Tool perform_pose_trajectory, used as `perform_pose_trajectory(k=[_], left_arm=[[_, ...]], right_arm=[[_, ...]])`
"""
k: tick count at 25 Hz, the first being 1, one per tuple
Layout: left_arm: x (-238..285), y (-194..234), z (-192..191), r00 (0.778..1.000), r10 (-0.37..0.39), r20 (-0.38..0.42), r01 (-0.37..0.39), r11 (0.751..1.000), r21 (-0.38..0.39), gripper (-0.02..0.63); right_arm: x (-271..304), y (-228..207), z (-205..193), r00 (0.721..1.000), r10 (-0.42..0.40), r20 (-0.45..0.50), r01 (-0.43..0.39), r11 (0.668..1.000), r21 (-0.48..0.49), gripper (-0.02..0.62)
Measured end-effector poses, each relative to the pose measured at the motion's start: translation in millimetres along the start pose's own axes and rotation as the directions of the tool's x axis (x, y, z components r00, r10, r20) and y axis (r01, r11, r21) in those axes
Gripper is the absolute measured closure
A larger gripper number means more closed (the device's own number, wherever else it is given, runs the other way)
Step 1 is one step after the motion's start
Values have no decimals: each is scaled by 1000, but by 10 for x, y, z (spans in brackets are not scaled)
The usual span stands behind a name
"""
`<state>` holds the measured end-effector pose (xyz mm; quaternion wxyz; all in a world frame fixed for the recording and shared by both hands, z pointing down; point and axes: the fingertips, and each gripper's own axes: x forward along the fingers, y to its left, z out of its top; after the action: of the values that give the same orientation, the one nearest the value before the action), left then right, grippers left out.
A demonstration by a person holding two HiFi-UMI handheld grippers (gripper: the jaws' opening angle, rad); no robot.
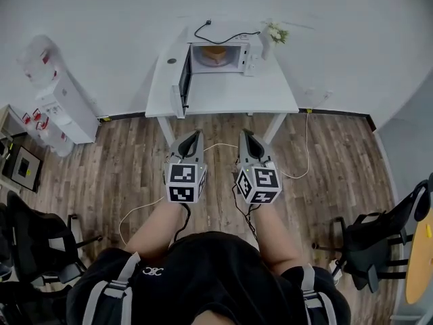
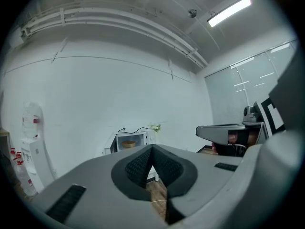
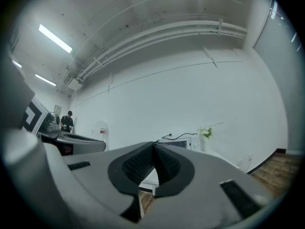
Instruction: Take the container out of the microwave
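A white microwave stands on a white table against the far wall, its door swung open to the left. Inside it sits a tan round container, also seen small in the left gripper view as the container. My left gripper and right gripper are held side by side over the wood floor, well short of the table. Both point level toward the microwave. Each has its jaws closed together with nothing between them, as with the left gripper and right gripper.
A vase of flowers stands at the microwave's right, and a black cable runs behind it. A water dispenser stands at the left wall. Black chairs flank me. Thin cords lie on the floor.
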<state>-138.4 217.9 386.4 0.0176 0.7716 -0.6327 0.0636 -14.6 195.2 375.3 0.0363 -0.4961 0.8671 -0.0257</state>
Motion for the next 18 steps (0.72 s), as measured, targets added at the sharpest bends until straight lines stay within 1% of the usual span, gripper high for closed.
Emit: perform_pose_trajectory(k=[5,9,14,18], left_arm=[[71,230,-3,1000,-26,14,26,1000,17,594],[143,378,-42,999,-32,14,32,999,5,594],[371,481,-34,999,-30,20,30,999,15,594],[680,551,-22,1000,-21,23,21,1000,17,594]], right_arm=[[181,126,-81,1000,-26,7,26,1000,3,592],[292,200,-113,999,-31,11,31,999,-5,592],[537,109,-149,999,-35,15,35,999,-9,592],[820,-40,-159,999,-20,26,20,1000,-10,592]])
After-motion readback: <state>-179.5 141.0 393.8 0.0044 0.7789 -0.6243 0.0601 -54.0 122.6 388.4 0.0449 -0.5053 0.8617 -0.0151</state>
